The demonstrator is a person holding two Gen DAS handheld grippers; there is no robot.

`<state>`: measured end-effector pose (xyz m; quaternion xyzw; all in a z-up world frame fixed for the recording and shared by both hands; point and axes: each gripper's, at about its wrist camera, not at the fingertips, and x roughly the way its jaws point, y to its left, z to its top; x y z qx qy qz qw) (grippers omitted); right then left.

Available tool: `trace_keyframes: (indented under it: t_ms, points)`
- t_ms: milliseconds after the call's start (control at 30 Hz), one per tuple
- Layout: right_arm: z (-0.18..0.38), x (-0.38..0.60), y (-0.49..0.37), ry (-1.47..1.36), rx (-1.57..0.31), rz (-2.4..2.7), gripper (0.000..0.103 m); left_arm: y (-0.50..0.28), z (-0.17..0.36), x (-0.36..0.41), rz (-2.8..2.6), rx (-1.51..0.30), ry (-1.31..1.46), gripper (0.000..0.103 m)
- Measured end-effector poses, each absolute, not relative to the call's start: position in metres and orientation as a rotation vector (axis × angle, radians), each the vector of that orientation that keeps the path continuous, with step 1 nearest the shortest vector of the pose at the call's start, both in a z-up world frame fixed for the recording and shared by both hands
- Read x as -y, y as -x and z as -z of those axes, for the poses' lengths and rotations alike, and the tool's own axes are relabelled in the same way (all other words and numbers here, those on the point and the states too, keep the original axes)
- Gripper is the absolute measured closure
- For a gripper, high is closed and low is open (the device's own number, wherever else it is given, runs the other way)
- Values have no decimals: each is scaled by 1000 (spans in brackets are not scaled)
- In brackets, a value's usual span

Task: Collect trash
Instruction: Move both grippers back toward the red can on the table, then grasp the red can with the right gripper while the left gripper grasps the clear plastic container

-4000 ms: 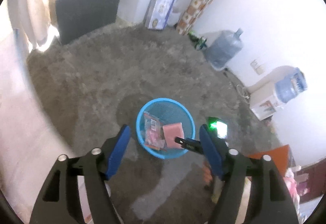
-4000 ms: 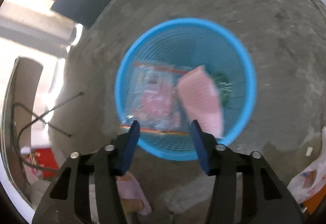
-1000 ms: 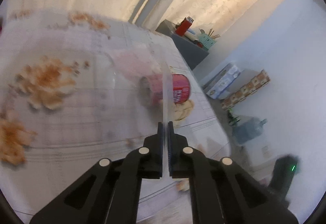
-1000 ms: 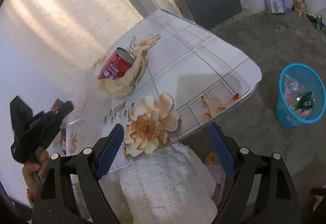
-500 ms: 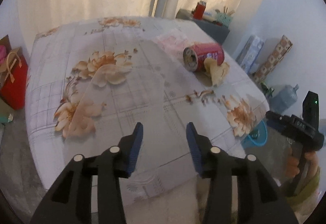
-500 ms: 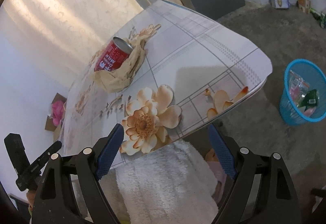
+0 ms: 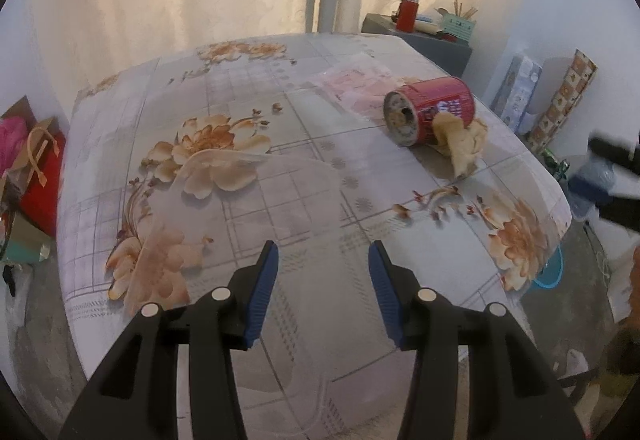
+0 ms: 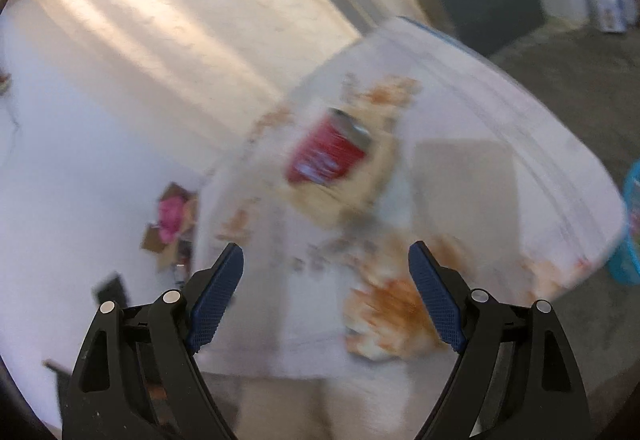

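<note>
A red can [image 7: 434, 107] lies on its side at the far right of the flowered table [image 7: 320, 199], with crumpled brown paper [image 7: 460, 145] against it. A pink wrapper [image 7: 352, 83] lies just behind them. A clear plastic film [image 7: 256, 175] lies flat on the cloth ahead of my left gripper [image 7: 322, 264], which stands open over the near edge with nothing between its fingers. My right gripper [image 8: 326, 260] is open and empty too. In its blurred view the can [image 8: 328, 155] and the paper [image 8: 340, 203] lie ahead of it. It also shows, blurred, at the right edge [image 7: 612, 175].
A blue mesh basket [image 7: 554, 274] stands on the floor beyond the table's right corner, also seen in the right wrist view [image 8: 630, 240]. Bags and a box [image 7: 36, 159] sit on the floor to the left. A grey cabinet [image 7: 424, 39] stands by the curtains behind.
My left gripper went from shut on a clear film's edge to open, and the film now lies on the table. The right gripper has swung towards the can, blurring its view.
</note>
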<state>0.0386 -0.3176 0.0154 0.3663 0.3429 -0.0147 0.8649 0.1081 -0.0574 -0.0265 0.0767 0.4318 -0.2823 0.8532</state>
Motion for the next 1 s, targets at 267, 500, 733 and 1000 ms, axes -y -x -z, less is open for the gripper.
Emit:
trace_keyframes:
  t_ms: [267, 500, 733, 1000]
  points:
    - [-16, 334, -119, -988, -770, -40, 18, -116, 31, 49, 607, -922, -94, 57]
    - [20, 356, -148, -1250, -862, 38, 18, -119, 33, 43, 644, -924, -42, 57]
    - [30, 361, -156, -1347, -900, 105, 18, -121, 37, 39, 671, -933, -14, 57]
    - [36, 366, -173, -1347, -942, 207, 22, -124, 43, 34, 685, -943, 16, 57]
